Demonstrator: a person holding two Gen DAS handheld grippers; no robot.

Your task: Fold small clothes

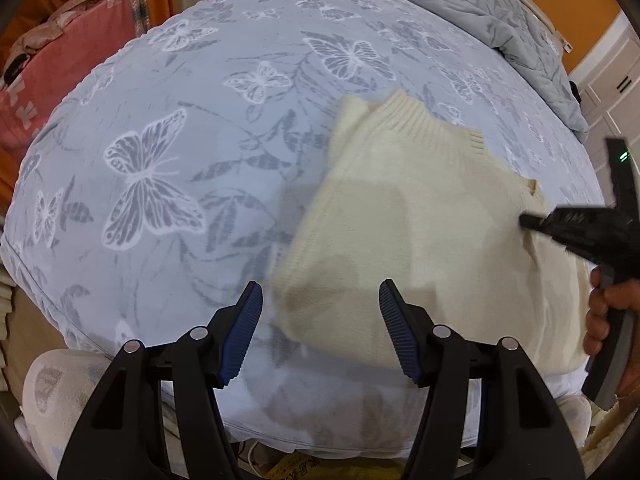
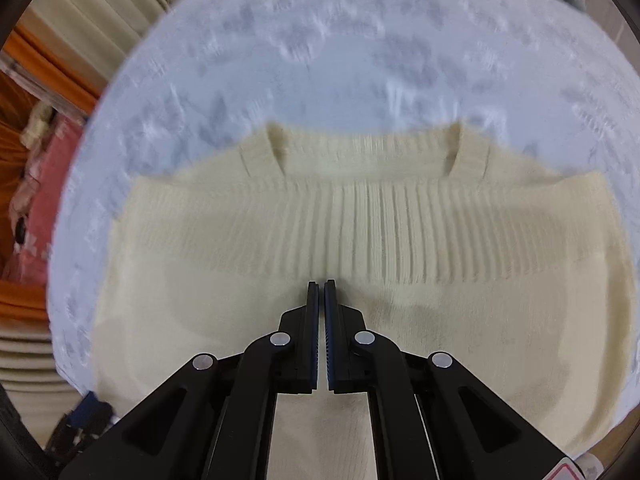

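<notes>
A cream knitted sweater (image 1: 420, 216) lies on the bed, its ribbed hem toward the far side. It fills the right wrist view (image 2: 360, 220), where its two ribbed cuffs lie folded in at the far edge. My left gripper (image 1: 320, 300) is open and empty, just above the sweater's near left corner. My right gripper (image 2: 321, 286) has its jaws together over the middle of the sweater, below the ribbed band; nothing shows between the pads. In the left wrist view its tip (image 1: 528, 222) rests at the sweater's right side.
The bed has a light blue sheet with butterfly print (image 1: 200, 140). A grey quilt (image 1: 500, 32) is bunched at the far right. A pink towel (image 1: 60, 72) hangs beyond the bed's left edge. The right wrist view is motion blurred.
</notes>
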